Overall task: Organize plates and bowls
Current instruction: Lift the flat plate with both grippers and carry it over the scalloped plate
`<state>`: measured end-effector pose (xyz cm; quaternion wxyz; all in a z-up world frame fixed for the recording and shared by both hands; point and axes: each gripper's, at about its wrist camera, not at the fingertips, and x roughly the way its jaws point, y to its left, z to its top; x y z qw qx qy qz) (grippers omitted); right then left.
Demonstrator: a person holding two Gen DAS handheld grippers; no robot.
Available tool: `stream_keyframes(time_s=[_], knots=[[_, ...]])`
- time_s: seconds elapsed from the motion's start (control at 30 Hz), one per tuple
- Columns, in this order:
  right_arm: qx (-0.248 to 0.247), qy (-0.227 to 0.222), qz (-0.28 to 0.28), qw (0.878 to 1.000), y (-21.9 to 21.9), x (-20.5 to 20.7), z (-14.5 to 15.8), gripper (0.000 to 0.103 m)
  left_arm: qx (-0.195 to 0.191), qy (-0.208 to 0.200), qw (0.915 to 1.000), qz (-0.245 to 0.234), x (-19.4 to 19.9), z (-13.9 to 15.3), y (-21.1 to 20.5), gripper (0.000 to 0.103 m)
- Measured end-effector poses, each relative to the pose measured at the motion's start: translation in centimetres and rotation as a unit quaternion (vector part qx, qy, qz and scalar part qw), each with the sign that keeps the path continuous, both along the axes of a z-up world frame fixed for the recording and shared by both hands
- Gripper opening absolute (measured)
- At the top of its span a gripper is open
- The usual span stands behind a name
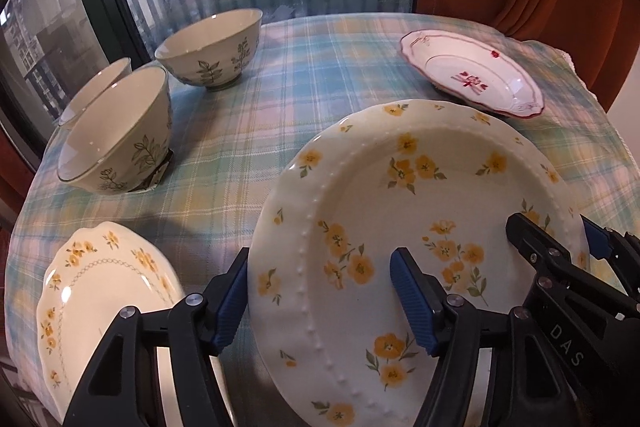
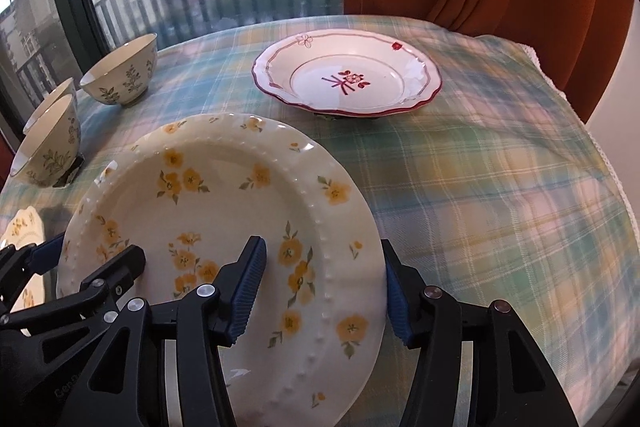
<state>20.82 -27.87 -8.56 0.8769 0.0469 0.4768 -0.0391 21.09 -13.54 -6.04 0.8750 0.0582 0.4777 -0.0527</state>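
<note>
Cream porcelain with yellow flowers and a beaded ring: this is the large plate, and it is held between both tongs above the near part of the bench, which is covered with a plaid cloth in green, blue and pink. The plate is tilted, with its far rim higher than its near rim.

The left tongs straddle the plate's left rim: 1 blue pad is outside the rim and touches it, the other stands over the inner face, and I cannot tell if it presses. The right tongs straddle the right rim in the same way, the outer pad against the edge, the inner pad over the painted flowers; the jaws stand half wide around the rim.

A smaller yellow-flowered plate lies at the near left corner of the bench. 3 bowls with green leaf prints are along the left edge: the nearest bowl leans on its side, a second bowl is just behind it, and the far bowl stands upright near the window. A white dish with a red border rests toward the far right side of the bench, well apart from the bowls.
</note>
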Motion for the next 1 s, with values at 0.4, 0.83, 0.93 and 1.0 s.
stream_keyframes(time_s=[0.4, 0.83, 0.93, 1.0], knots=[[-0.01, -0.043, -0.003, 0.999, 1.3, -3.8, 4.0, 0.059, -0.012, -0.042, 0.999, 0.004, -3.9, 3.5, 1.7, 0.07], [-0.015, -0.061, 0.027, 0.998, 6.6, -7.3, 6.3, 0.059, -0.021, -0.062, 0.9974, 0.031, -7.7, 4.8, 6.9, 0.07], [-0.018, -0.061, 0.036, 0.997, 8.2, -7.9, 6.5, 0.059, -0.02, -0.063, 0.9972, 0.035, -8.5, 4.8, 8.3, 0.07], [-0.02, -0.059, 0.042, 0.997, 9.2, -8.2, 6.5, 0.059, -0.021, -0.062, 0.9971, 0.039, -9.1, 4.6, 9.3, 0.07]])
